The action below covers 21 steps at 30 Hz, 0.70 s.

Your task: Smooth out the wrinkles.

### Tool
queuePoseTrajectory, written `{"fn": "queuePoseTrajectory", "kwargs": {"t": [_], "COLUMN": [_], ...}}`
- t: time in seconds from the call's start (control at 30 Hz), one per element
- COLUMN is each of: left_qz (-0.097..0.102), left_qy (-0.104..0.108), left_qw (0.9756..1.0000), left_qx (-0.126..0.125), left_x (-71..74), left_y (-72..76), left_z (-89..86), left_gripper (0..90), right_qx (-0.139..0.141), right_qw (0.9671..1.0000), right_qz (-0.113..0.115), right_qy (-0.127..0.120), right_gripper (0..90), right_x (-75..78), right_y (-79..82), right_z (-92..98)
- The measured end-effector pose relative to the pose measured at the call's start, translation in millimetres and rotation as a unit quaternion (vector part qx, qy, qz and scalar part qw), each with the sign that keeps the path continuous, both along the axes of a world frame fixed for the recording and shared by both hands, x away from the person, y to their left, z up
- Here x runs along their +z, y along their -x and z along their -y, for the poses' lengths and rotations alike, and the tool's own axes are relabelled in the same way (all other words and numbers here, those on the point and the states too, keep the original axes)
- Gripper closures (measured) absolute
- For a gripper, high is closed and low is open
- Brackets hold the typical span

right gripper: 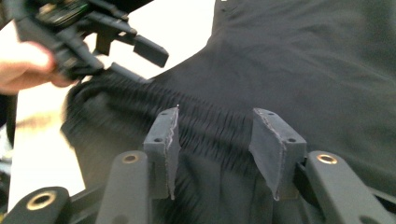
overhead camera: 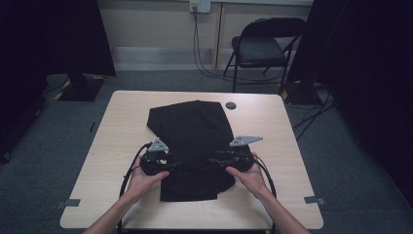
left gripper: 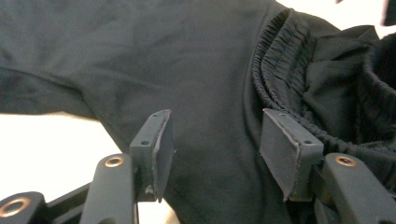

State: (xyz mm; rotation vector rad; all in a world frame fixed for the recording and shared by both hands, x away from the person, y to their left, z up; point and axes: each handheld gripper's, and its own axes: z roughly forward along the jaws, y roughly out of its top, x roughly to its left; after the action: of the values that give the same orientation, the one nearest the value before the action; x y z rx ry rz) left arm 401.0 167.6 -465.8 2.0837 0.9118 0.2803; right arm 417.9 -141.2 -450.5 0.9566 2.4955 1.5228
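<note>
My claws, left [overhead camera: 171,164] and right [overhead camera: 213,161], both released; waistband [right gripper: 205,123] runs nine-to-three, right claw straddling it at twelve.

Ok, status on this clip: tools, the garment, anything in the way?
Left tool open over black garment. Right tool open at elastic waistband, no grip. Small dark disc on table, clear of the work.

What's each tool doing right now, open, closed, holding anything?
Left tool: open, jaws apart above the black garment, nothing gripped.
Right tool: open, jaws apart over the garment's elastic waistband, nothing gripped.
</note>
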Motion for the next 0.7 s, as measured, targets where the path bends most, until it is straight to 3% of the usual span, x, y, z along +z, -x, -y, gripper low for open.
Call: {"fn": "queuePoseTrajectory", "kwargs": {"t": [0.07,0.1,0.23,0.27,0.37,0.47,0.63,0.7], "left_qz": [0.004,0.004,-0.001,-0.002,-0.007,-0.01,-0.008,-0.006], "left_qy": [0.003,0.003,0.004,0.005,-0.001,0.001,0.006,0.007], "left_qw": [1.0,1.0,0.9998,0.9998,0.9998,0.9997,0.9997,0.9997], "left_qx": [-0.007,-0.008,-0.017,-0.018,-0.018,-0.02,-0.021,-0.023], "left_x": [0.7,0.8,-1.6,-2.6,-4.0,-4.9,-4.8,-3.7], "left_y": [2.0,2.6,4.5,4.7,5.6,7.4,9.5,10.6], "left_z": [1.4,1.7,4.0,4.1,2.8,0.7,3.3,4.7], "left_gripper": [43.5,43.5,42.7,42.7,42.2,42.0,42.0,42.0], "right_qx": [-0.007,-0.012,-0.017,-0.017,-0.016,-0.012,0.01,0.022], "right_qw": [0.9999,0.9997,0.9989,0.9989,0.9989,0.9996,0.9998,0.9996], "right_qz": [0.003,0.008,-0.004,-0.009,-0.014,-0.02,-0.018,-0.016], "right_qy": [0.007,0.022,0.044,0.043,0.041,0.016,0.003,0.013], "right_gripper": [50.9,49.4,49.4,51.7,71.8,83.5,86.6,82.2], "right_x": [-2.6,-5.8,-19.3,-21.4,-23.0,-17.2,-10.2,-8.6], "right_y": [-5.2,-8.2,-15.7,-16.7,-16.8,-15.2,-4.2,4.3], "right_z": [-4.6,-7.9,-10.3,-10.0,-7.2,0.0,4.3,3.4]}}
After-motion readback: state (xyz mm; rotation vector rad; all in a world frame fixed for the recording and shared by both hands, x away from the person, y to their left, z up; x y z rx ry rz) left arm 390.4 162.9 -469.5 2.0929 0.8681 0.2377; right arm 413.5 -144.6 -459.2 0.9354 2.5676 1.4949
